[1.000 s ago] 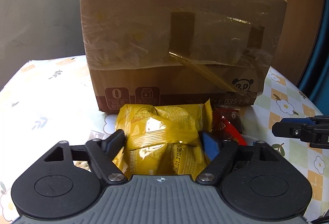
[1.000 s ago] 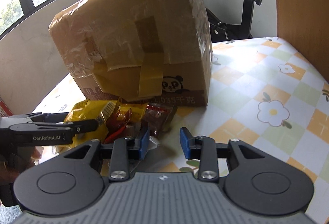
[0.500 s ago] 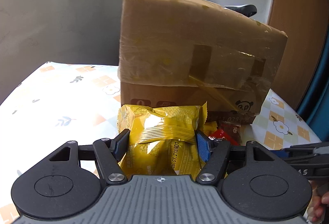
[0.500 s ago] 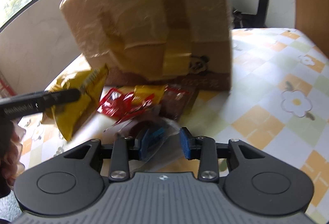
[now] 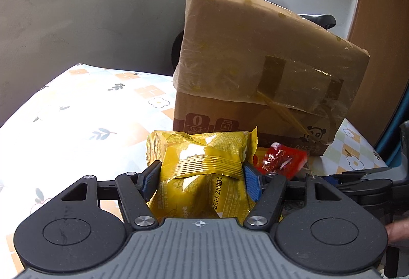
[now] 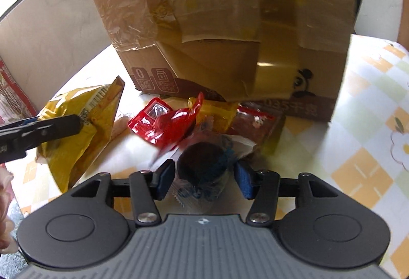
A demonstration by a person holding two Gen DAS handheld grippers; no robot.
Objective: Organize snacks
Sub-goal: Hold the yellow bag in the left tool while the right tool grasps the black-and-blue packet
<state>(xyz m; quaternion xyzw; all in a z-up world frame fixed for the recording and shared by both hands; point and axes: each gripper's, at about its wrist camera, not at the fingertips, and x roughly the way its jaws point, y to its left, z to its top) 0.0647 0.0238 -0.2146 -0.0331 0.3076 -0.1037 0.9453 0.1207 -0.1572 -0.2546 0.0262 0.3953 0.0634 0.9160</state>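
On the left wrist view, centre-bottom: left tool (image 5: pixel 202 176) pinches a yellow snack pack (image 5: pixel 204 166), blue pads pressed on both sides of the wrapper. Pack sits crumpled between the fingers, lifted off the desk (image 5: pixel 84 110), w/ printed date code facing the camera. Behind it stands a taped cardboard box (image 5: pixel 255 79) on the floral checked cloth. Red snack packet (image 5: pixel 281 160) lies at the box's foot, just right of the yellow pack. Far right edge: part of the right tool (image 5: pixel 363 176) and a bit of a hand (image 5: pixel 397 229) show.

On the right wrist view: right tool (image 6: pixel 204 178) w/ jaws opening, pads spread. Between them lies a clear-wrapped dark round snack (image 6: pixel 204 164); pads stand apart from it, no contact seen. Frame is motion-blurred. Ahead, a heap at the box (image 6: pixel 230 23) base: red packet (image 6: pixel 163 125), a yellow packet (image 6: pixel 217 112) behind it, a brown-red packet (image 6: pixel 255 123) to the right. Left side: left tool finger (image 6: pixel 43 130) across the yellow snack pack (image 6: pixel 76 130), which hangs tilted above the desk (image 6: pixel 358 151).
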